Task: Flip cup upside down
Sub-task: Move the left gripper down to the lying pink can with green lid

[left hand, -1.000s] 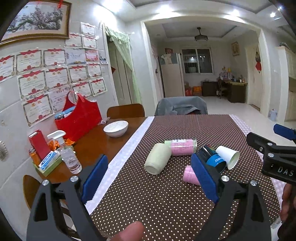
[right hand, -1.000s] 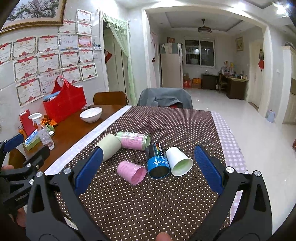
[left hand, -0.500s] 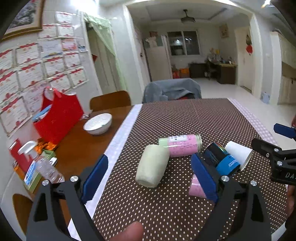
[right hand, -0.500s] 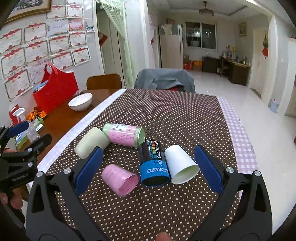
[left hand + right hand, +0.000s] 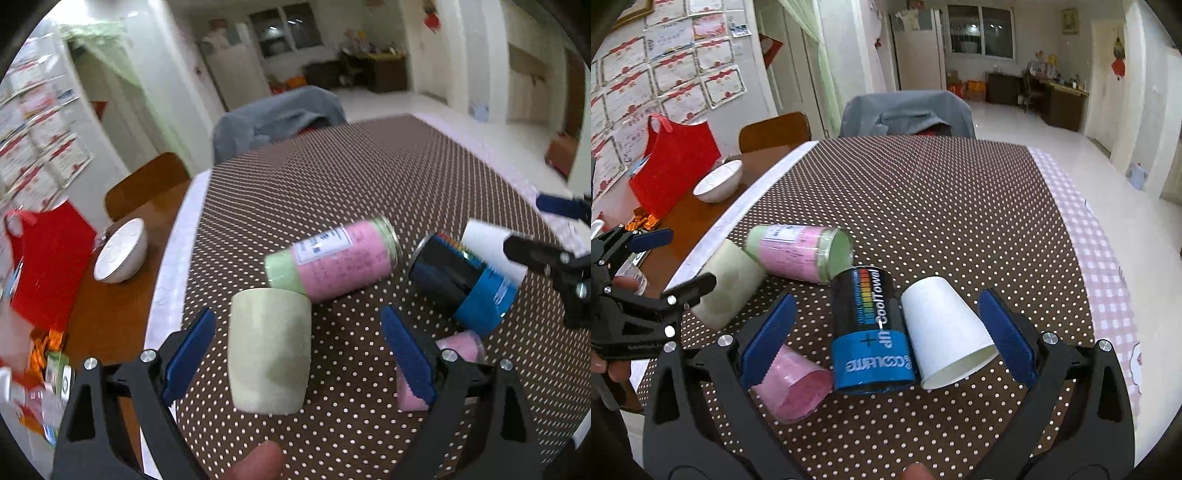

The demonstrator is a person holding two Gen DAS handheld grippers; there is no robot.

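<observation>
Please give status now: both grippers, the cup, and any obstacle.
Left gripper open, straddling pale green cup, no contact seen. Right gripper open, empty, around the blue can and white paper cup. Green cup on its side; pink jar crowds its far end.

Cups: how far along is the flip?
Done: nothing; pale green cup, white paper cup and pink cup all lie on their sides. In hand: open left claw straddles the green cup, not closed. Right claw open. Left: grasp, turn over, set down.
</observation>
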